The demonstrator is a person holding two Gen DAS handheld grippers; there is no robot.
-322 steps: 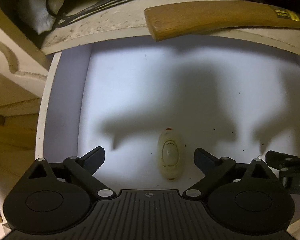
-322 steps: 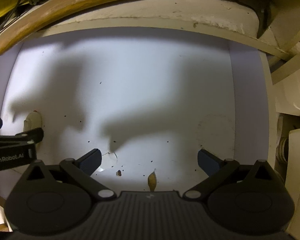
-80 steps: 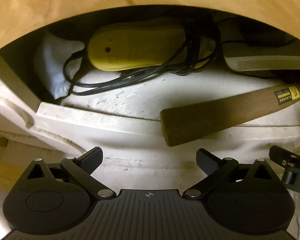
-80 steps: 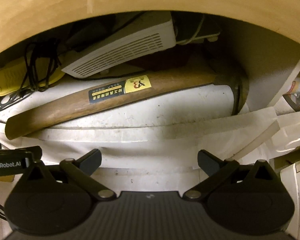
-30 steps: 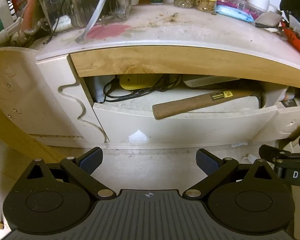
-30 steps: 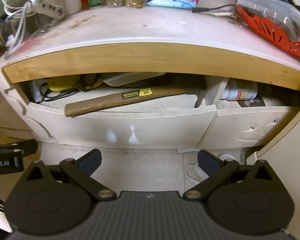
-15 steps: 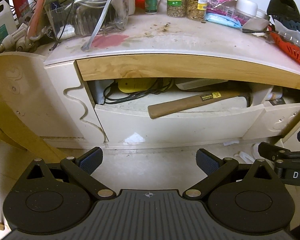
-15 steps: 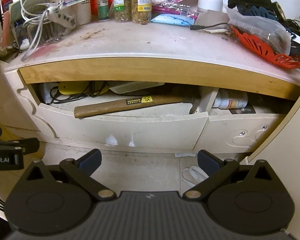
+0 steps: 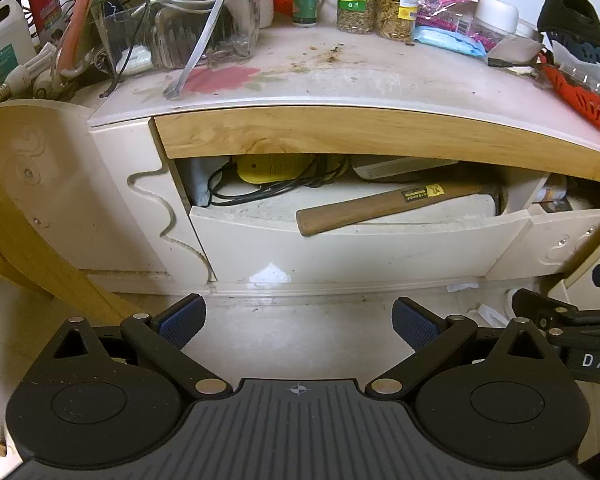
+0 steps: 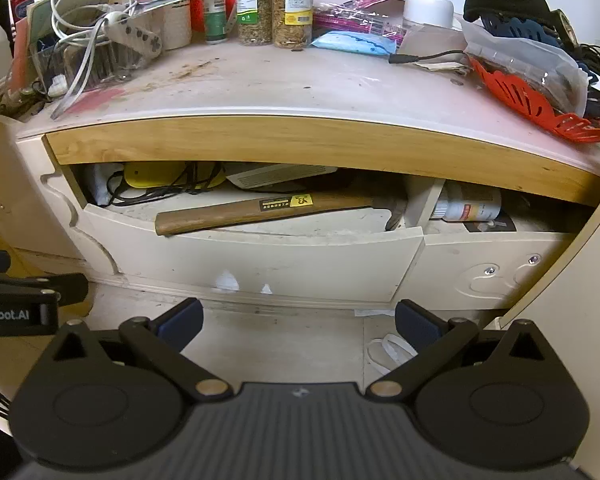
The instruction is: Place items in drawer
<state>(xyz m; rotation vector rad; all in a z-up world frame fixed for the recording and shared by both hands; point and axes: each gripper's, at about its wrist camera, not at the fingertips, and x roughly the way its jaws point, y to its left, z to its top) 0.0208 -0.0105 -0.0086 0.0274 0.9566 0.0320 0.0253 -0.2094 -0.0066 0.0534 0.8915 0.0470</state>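
A cream drawer (image 9: 360, 252) sits under the wooden edge of the counter, almost closed with a gap above its front; it also shows in the right wrist view (image 10: 260, 264). In the gap lie a wooden-handled hammer (image 9: 384, 204) (image 10: 260, 209), a yellow device (image 9: 276, 168) with black cable, and a white vented box (image 10: 280, 176). My left gripper (image 9: 298, 322) is open and empty, held back from the drawer above the floor. My right gripper (image 10: 298, 320) is open and empty too, and its side shows in the left wrist view (image 9: 560, 320).
The counter top (image 10: 300, 80) holds jars (image 10: 274, 4), cables, a power strip (image 10: 132, 32), bottles, a clear bin (image 9: 180, 36), and a red basket (image 10: 532, 100). A second drawer (image 10: 492, 272) at the right holds a white bottle (image 10: 468, 206). A wooden chair leg (image 9: 16, 224) stands at left.
Both grippers have pulled back and up from the drawer, so more of the counter top shows. Earlier they were inside the open drawer, which is now pushed almost closed.
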